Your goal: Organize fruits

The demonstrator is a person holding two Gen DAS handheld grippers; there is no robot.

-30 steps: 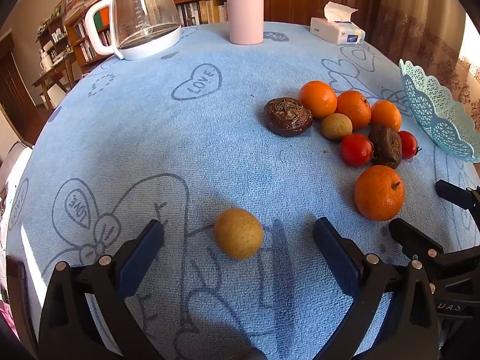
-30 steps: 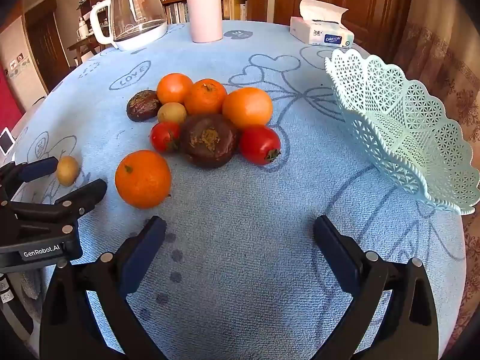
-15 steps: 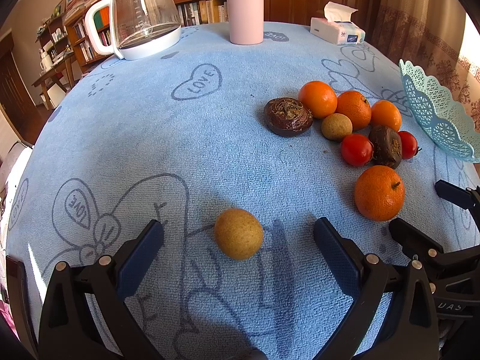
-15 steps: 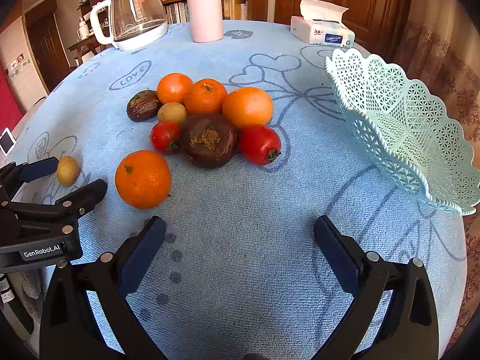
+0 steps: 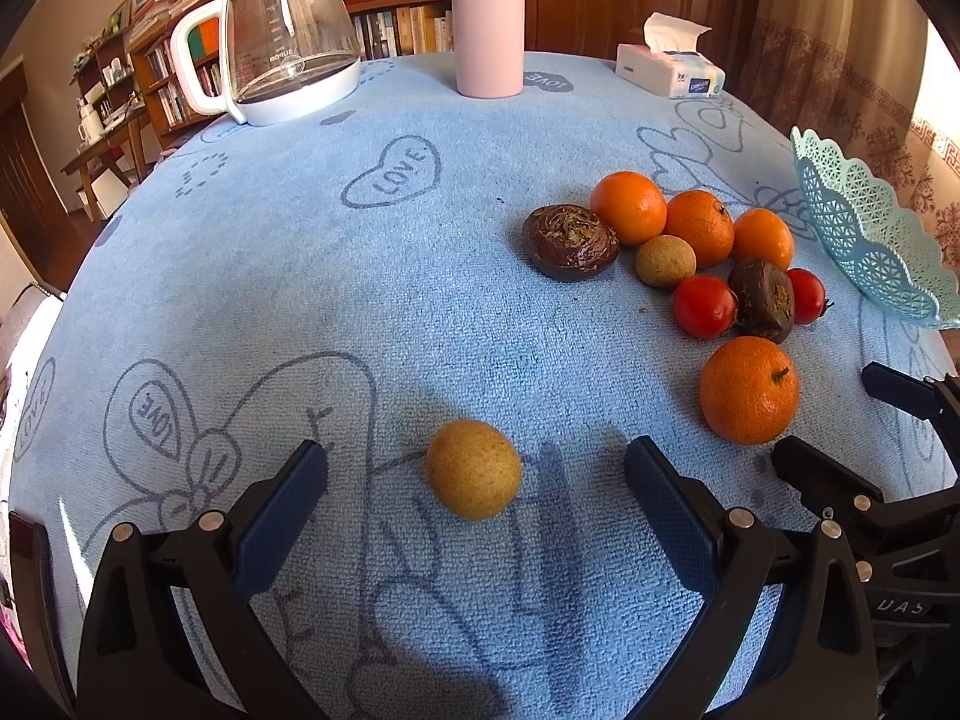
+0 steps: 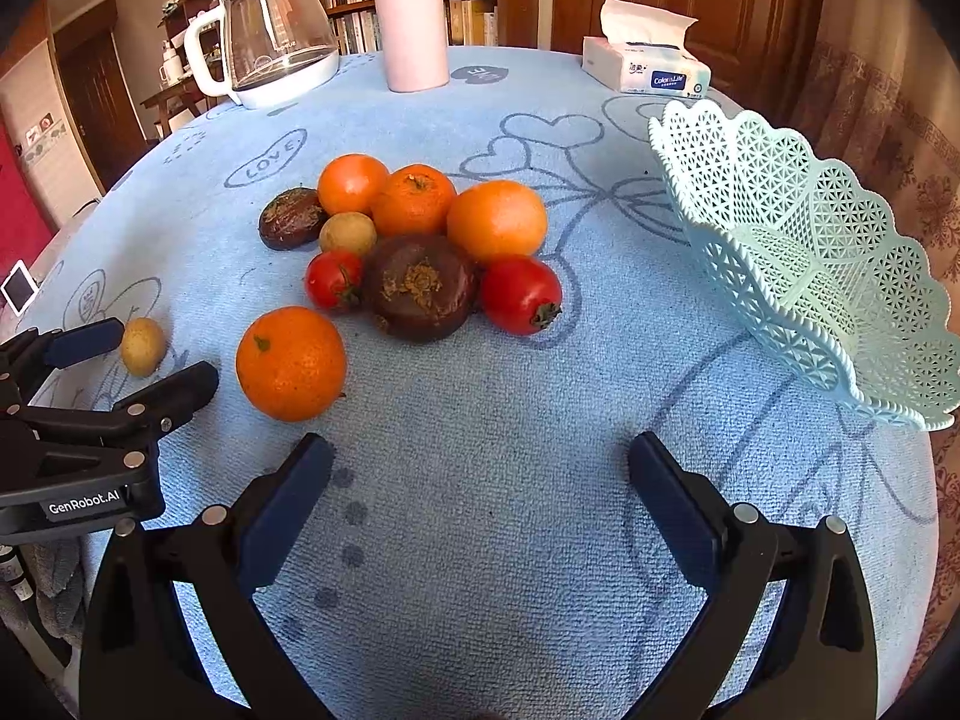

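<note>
While the left wrist view is looking down, the left gripper [image 5: 474, 468] is sitting wide open, its fingers straddling a small tan fruit [image 5: 473, 468] without touching it. "LOVE" hearts are printed on the blue tablecloth [image 5: 360, 276]; the glass kettle [image 5: 282, 30] reads partly, "SUPOR" maybe. The lattice basket [image 5: 864, 234] is getting cut off at the frame edge.

From the right wrist view, the right gripper [image 6: 480, 480] is hanging wide open over bare cloth, gripping nothing. "GenRobot.AI" is showing on the left gripper body, "Color Life" on the tissue box [image 6: 648, 69]. The fruit pile [image 6: 414, 252] is lying left of the basket, with the lone orange [image 6: 291, 363] nearest.
</note>
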